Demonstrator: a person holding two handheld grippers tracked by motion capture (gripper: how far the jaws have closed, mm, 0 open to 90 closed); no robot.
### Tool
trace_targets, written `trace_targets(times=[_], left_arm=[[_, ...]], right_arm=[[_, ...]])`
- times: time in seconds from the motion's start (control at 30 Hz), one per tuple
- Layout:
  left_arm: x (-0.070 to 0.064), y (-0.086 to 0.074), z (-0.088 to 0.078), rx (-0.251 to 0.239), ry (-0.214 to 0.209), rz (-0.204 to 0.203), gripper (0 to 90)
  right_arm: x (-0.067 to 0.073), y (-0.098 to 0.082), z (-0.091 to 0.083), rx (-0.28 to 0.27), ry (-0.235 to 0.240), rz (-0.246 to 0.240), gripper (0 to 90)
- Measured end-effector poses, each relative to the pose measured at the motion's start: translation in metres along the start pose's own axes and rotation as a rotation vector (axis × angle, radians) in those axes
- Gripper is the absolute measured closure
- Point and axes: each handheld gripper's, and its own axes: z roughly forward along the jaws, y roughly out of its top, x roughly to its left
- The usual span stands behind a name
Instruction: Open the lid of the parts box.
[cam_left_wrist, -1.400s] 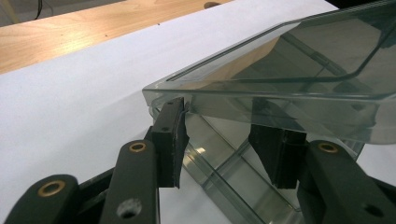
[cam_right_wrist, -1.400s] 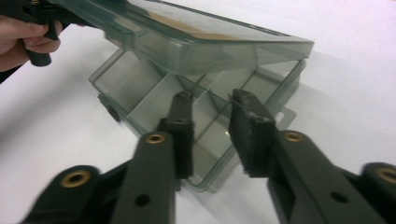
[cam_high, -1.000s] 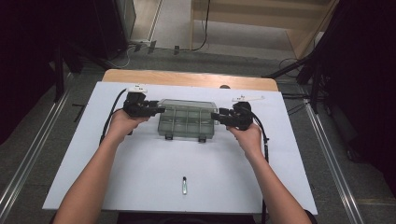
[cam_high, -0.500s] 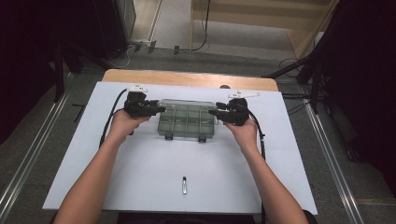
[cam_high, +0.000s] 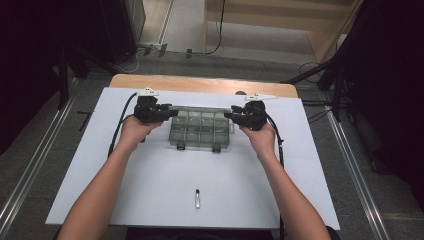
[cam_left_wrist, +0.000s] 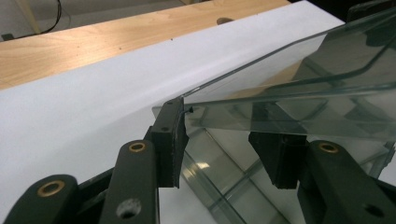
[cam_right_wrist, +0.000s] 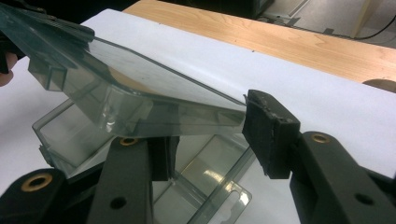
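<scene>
Clear plastic, near edge: a small dark-tipped metal piece (cam_high: 197, 198) lies alone on the white sheet (cam_high: 150, 200), well short of my work.
Hands: I hold both grippers level at mid-table, one at each end of the compartment box (cam_high: 201, 129).
Left gripper (cam_high: 167, 113): half-wide jaws straddle the lifted lid (cam_left_wrist: 289, 88) at its corner; in the left gripper view the outer pad (cam_left_wrist: 169, 140) touches the lid's corner edge, while the other pad sits behind the plastic and I cannot tell whether it presses.
Right gripper (cam_high: 231, 116): jaws have just been closing, with the lid's opposite corner between them; in the right gripper view the outer pad (cam_right_wrist: 270, 135) meets the lid's corner tip, and the inner one is hidden under the lid.
Box: its base (cam_right_wrist: 140, 154) rests on the sheet beneath the tilted lid, dividers visible, latches facing me.
Step in hand: I judge it to be swinging the lid on its hinge, both ends guided together.
Next move: an even motion from both hands, so the thin lid does not twist or slip off the pads.
Far side: bare wooden tabletop (cam_high: 200, 84), then grey floor.
</scene>
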Motion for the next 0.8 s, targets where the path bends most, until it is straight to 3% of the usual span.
trace_targets(times=[0.2, 0.5, 0.7, 0.8], left_arm=[[0.0017, 0.0003, 0.0012, -0.021, -0.004, -0.024, 55.1], [0.0028, 0.0063, 0.0044, -0.007, 0.01, -0.024, 55.0], [0.0041, 0.0087, 0.0069, -0.002, 0.017, -0.013, 54.9], [0.0057, 0.0086, 0.0081, -0.005, 0.01, -0.035, 55.0]], right_arm=[[-0.0021, 0.0023, 0.002, -0.002, -0.005, 0.002, 57.4], [-0.0047, 0.0033, 0.0059, -0.005, -0.009, 0.021, 57.8], [-0.0052, 0.0031, 0.0072, -0.015, -0.021, 0.007, 58.1], [-0.0054, 0.0031, 0.0088, -0.026, -0.027, 0.008, 58.1]])
